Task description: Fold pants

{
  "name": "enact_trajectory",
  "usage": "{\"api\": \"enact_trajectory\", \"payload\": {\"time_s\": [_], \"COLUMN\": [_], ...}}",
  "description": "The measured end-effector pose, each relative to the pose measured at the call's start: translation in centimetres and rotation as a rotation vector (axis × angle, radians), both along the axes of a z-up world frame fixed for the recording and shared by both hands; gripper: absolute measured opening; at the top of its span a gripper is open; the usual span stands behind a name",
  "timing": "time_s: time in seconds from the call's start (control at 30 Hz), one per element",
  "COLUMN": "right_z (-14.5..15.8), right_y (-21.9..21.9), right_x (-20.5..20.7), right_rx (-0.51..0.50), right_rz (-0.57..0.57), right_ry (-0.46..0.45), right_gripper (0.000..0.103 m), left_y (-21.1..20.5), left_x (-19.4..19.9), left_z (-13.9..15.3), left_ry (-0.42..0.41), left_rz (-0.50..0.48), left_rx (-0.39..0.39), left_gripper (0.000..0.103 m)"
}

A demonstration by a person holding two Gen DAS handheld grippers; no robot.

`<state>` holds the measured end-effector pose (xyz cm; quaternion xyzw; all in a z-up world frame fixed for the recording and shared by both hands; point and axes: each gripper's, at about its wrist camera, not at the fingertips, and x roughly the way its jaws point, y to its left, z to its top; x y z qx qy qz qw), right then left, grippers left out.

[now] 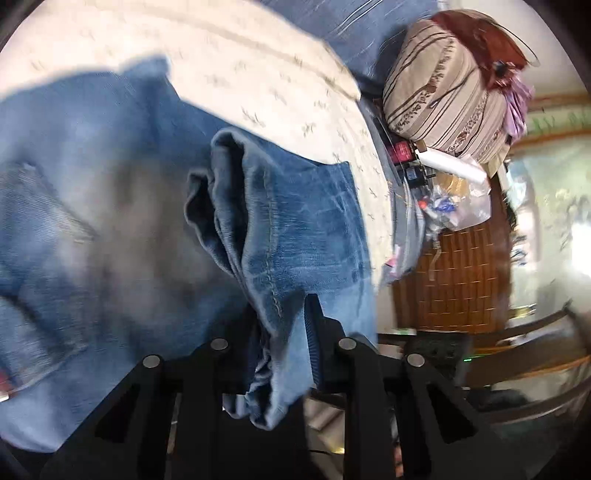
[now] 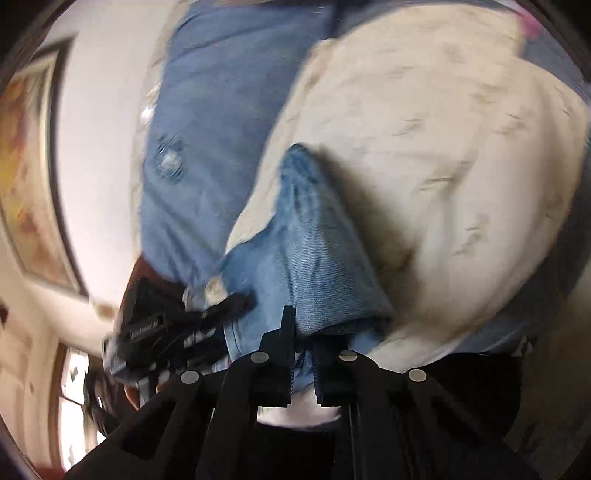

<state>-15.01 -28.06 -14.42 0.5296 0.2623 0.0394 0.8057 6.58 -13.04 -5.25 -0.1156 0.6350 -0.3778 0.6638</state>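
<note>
Blue jeans (image 1: 110, 206) lie spread on a cream patterned bedcover (image 1: 266, 66). My left gripper (image 1: 284, 332) is shut on a bunched fold of the jeans, which hangs between its black fingers (image 1: 314, 332). In the right wrist view my right gripper (image 2: 301, 347) is shut on a folded edge of the jeans (image 2: 314, 266) and holds it above the cream cover (image 2: 443, 147). The rest of the jeans (image 2: 214, 110) stretches away at upper left. The left gripper (image 2: 207, 314) shows there too, clamped on the denim beside mine. Both views are blurred.
A striped beige pillow (image 1: 443, 85) and a red cloth (image 1: 480, 33) sit at the bed's far right edge. Small items and a plastic bag (image 1: 454, 199) lie on a woven brown stand (image 1: 454, 277). A dark wooden chair (image 1: 524, 350) stands at lower right. A framed picture (image 2: 29, 177) hangs on the wall.
</note>
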Motion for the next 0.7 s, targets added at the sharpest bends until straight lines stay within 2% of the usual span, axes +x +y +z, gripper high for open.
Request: {"api": "enact_trajectory", "payload": {"time_s": [0.07, 0.1, 0.17, 0.2, 0.27, 0.3, 0.37, 0.43, 0.5, 0.53, 0.6, 0.7], "right_z": [-0.7, -1.3, -2.2, -2.2, -1.0, -0.4, 2.0, 4.0, 5.8, 6.6, 7.0, 5.9], "right_y": [0.8, 1.1, 1.3, 1.3, 1.3, 1.3, 1.2, 0.5, -1.0, -1.9, -3.5, -5.3], "right_x": [1.2, 2.0, 2.9, 2.8, 2.4, 1.9, 0.8, -0.1, -0.9, -0.5, 1.2, 5.8], "right_rx": [-0.051, -0.075, -0.078, -0.069, -0.101, -0.125, -0.188, -0.209, -0.219, -0.24, -0.279, -0.266], "right_rz": [0.029, 0.042, 0.052, 0.064, 0.107, 0.124, 0.175, 0.169, 0.106, 0.066, 0.02, 0.037], "right_ry": [0.059, 0.106, 0.164, 0.167, 0.178, 0.182, 0.153, 0.086, 0.011, -0.01, 0.0, 0.031], "right_gripper": [0.011, 0.011, 0.013, 0.014, 0.029, 0.035, 0.049, 0.05, 0.059, 0.067, 0.067, 0.067], "left_y": [1.0, 1.6, 2.4, 3.0, 3.9, 4.2, 4.8, 5.4, 5.5, 5.4, 4.9, 3.7], "left_x": [0.1, 0.3, 0.9, 1.0, 1.2, 1.3, 1.4, 1.6, 2.1, 2.4, 3.0, 3.5], "left_z": [-0.6, -1.5, -3.7, -4.6, -4.8, -4.3, -3.1, -2.1, -1.3, -1.1, -1.1, -1.7], "left_ry": [-0.016, 0.0, 0.067, 0.103, 0.14, 0.124, 0.061, 0.037, 0.037, 0.033, 0.039, 0.068], "left_rz": [0.035, 0.062, 0.105, 0.117, 0.136, 0.138, 0.141, 0.147, 0.175, 0.188, 0.198, 0.203], "left_rx": [0.05, 0.076, 0.114, 0.1, 0.053, 0.048, 0.046, 0.013, -0.032, -0.036, -0.03, -0.003], "left_gripper": [0.019, 0.019, 0.019, 0.02, 0.02, 0.02, 0.022, 0.033, 0.049, 0.052, 0.054, 0.054]}}
